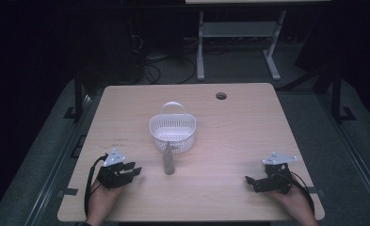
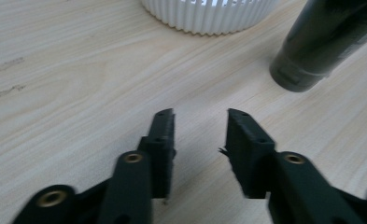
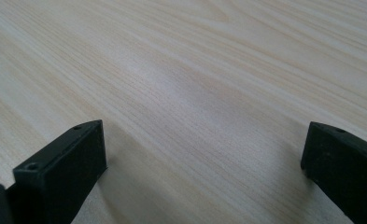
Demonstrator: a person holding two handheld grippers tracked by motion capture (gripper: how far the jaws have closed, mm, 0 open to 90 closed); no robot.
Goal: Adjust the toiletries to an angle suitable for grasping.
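A white slotted basket (image 1: 172,133) with an upright handle stands in the middle of the wooden table (image 1: 239,127). Just in front of it a grey bottle (image 1: 168,160) stands upright. My left gripper (image 1: 134,170) rests low at the front left, open, its tips pointing right toward the bottle and a short way from it. In the left gripper view the jaws (image 2: 201,116) are apart over bare wood, with the bottle's base (image 2: 312,56) ahead on the right and the basket wall (image 2: 209,16) beyond. My right gripper (image 1: 249,180) sits at the front right, wide open over bare wood (image 3: 204,135).
A round cable hole (image 1: 221,96) is cut in the table's far right part. Behind the table stand a white desk frame (image 1: 239,37) and loose cables on the dark floor. A hand holds each gripper near the table's front edge.
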